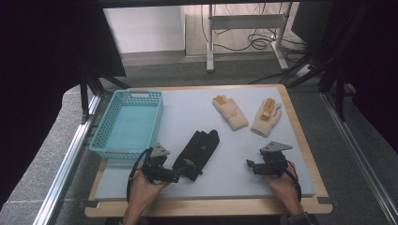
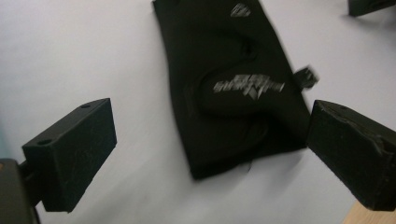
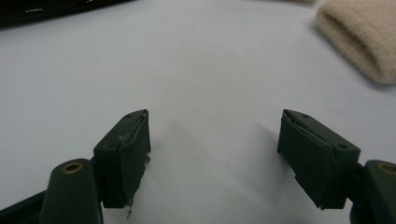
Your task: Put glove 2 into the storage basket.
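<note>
I judge nothing binned: basket (image 1: 127, 123) at ten o'clock empty. My left gripper (image 1: 174, 176) gapes over the black glove (image 1: 197, 148); right gripper (image 1: 250, 165) released, idle.

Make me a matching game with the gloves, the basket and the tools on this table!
Things:
1. black gloves
2. beige gloves
3. basket
4. right tool

Descriptions:
A. light blue, at the table's left edge
B. jaws wide apart over bare mat
C. lying at the far right of the mat
D. lying in front of the left tool

Pairs: 1-D, 2-C, 3-A, 4-B
</note>
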A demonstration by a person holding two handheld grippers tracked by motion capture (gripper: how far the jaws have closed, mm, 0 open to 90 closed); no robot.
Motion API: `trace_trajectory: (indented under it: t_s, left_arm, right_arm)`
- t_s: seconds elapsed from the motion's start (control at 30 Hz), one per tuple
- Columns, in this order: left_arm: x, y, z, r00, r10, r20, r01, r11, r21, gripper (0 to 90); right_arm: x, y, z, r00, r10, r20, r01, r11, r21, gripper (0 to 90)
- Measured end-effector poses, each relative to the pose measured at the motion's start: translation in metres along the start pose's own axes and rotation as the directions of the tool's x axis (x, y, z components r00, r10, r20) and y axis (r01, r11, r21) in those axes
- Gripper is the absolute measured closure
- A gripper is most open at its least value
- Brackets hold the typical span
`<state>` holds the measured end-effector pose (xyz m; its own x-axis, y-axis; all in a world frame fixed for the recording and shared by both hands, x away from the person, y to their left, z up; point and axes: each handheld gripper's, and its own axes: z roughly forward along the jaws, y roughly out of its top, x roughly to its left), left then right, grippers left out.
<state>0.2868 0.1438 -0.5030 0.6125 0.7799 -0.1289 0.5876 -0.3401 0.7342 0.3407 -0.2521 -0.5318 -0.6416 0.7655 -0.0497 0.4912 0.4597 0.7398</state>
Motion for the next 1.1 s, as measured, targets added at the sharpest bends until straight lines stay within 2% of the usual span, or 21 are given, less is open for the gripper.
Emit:
trace_trajectory:
  t_s: [0.17,0.3,0.47,0.67,0.77,0.8,0.87,0.93,1.07,1.1]
  left_arm:
    - [-0.006,0.022,0.02,0.9999,0.001,0.013,-0.001,0.9993,0.037,1.4]
    - [-0.01,0.038,0.04,0.9996,0.026,-0.002,-0.026,0.9962,0.083,0.2]
    - [-0.011,0.049,0.062,0.999,0.034,-0.028,-0.03,0.9904,0.135,0.0]
    - [-0.008,0.05,0.086,0.9993,0.011,-0.035,-0.003,0.9801,0.199,0.0]
    - [-0.01,0.048,0.092,0.9999,0.003,-0.012,0.0,0.9743,0.225,0.0]
    - [-0.013,0.047,0.094,0.9998,0.015,-0.015,-0.011,0.9702,0.242,0.0]
    - [-0.02,0.045,0.096,0.9966,0.059,-0.057,-0.043,0.9652,0.258,0.0]
    - [-0.022,0.044,0.096,0.9959,0.066,-0.063,-0.047,0.9646,0.259,0.0]
    - [-0.018,0.044,0.094,0.9971,0.046,-0.061,-0.029,0.9664,0.255,1.3]
    - [-0.017,0.045,0.094,0.9971,0.047,-0.06,-0.03,0.965,0.261,2.3]
  right_arm:
    - [0.0,0.0,0.0,1.0,0.0,0.0,0.0,1.0,0.0,24.7]
    - [0.0,0.0,0.0,1.0,0.001,-0.001,-0.001,1.0,0.0,24.7]
    - [0.0,0.0,0.0,1.0,0.001,-0.001,-0.001,1.0,0.0,24.7]
    - [0.0,0.0,0.0,1.0,0.002,-0.002,-0.002,1.0,0.0,24.6]
    - [0.0,0.0,0.0,1.0,0.002,-0.002,-0.002,1.0,0.0,24.6]
    - [0.0,0.0,0.0,1.0,0.002,-0.002,-0.002,1.0,0.0,24.6]
    - [0.0,0.0,0.0,1.0,0.002,-0.002,-0.002,1.0,0.0,24.5]
    - [0.0,0.0,0.0,1.0,0.002,-0.002,-0.002,1.0,0.0,24.5]
    - [0.0,0.0,0.0,1.0,0.001,-0.001,-0.001,1.0,0.0,24.5]
    - [0.0,0.0,0.0,1.0,0.001,-0.001,-0.001,1.0,0.0,24.5]
